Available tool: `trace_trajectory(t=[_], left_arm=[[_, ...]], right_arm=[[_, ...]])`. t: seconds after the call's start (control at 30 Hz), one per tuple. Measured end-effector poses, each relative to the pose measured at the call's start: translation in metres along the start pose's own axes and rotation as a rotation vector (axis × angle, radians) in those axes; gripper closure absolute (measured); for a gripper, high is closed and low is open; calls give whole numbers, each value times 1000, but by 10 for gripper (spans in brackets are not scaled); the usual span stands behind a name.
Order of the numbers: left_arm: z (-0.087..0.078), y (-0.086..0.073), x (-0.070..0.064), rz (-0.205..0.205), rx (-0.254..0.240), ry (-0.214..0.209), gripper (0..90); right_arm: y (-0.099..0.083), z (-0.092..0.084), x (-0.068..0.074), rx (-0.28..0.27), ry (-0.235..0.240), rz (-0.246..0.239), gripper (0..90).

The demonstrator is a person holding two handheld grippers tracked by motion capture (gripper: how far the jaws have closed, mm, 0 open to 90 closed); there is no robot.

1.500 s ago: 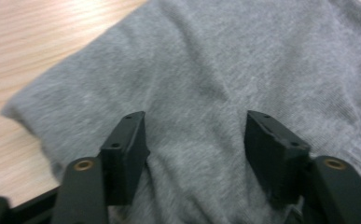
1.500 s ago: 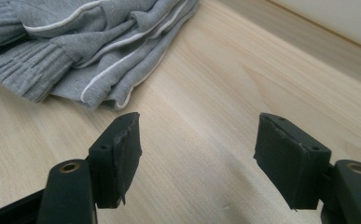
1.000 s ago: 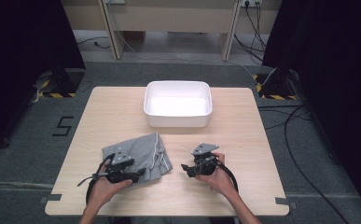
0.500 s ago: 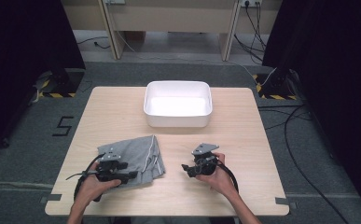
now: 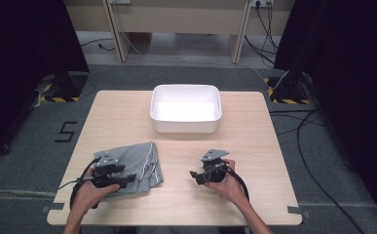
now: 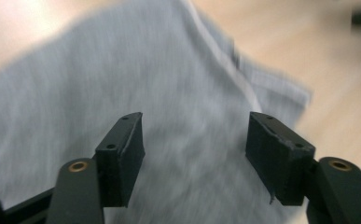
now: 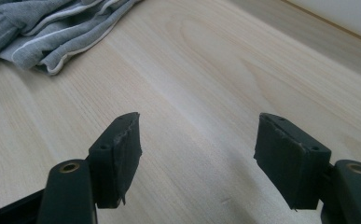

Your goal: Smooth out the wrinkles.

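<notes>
A folded grey cloth (image 5: 140, 158) with a white seam lies on the wooden table (image 5: 254, 146) at the front left. My left gripper (image 5: 129, 179) hovers over its near part, jaws pointing right. In the left gripper view the cloth (image 6: 169, 88) lies under and beyond the left gripper (image 6: 194, 140), which is open with nothing pinched. My right gripper (image 5: 195, 175) rests low at the front, right of centre, pointing left toward the cloth. In the right gripper view the right gripper (image 7: 197, 140) stands open over bare wood (image 7: 215, 70), with the cloth's edge (image 7: 52, 28) farther off at the upper left.
A white rectangular bin (image 5: 185, 127) stands at the middle back of the table, with nothing showing inside it. Bare wood lies between the cloth and the right hand. Dark curtains and floor cables surround the table.
My left gripper has moved to the left along the table's front. The cloth's right edge now lies further left and the cloth looks narrower. The right hand has stayed put.
</notes>
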State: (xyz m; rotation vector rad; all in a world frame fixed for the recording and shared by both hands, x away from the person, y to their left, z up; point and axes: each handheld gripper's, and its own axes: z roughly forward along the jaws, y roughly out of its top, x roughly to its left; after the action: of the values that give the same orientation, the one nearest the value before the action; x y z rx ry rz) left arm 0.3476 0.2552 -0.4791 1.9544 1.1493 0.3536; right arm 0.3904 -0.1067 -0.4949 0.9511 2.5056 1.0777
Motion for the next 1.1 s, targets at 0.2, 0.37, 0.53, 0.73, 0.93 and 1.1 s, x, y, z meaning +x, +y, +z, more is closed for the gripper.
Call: trace_trajectory(t=[0.2, 0.37, 0.53, 0.73, 0.93, 1.1], left_arm=[[28, 8, -25, -14, -27, 102, 367], [44, -1, -31, 31, 49, 130, 402], [37, -5, -31, 82, 103, 109, 407], [31, -7, -30, 103, 133, 101, 408], [28, -10, -29, 106, 129, 87, 405], [24, -12, -28, 110, 131, 88, 377]], right_arm=[[0, 0, 1, 0, 1, -1, 319], [0, -1, -1, -4, -3, 1, 319], [1, -3, -3, -9, -5, 8, 319], [3, -8, -7, -24, -17, 19, 319], [6, -16, -17, -52, -39, 43, 320], [13, -30, -32, -98, -72, 73, 320]])
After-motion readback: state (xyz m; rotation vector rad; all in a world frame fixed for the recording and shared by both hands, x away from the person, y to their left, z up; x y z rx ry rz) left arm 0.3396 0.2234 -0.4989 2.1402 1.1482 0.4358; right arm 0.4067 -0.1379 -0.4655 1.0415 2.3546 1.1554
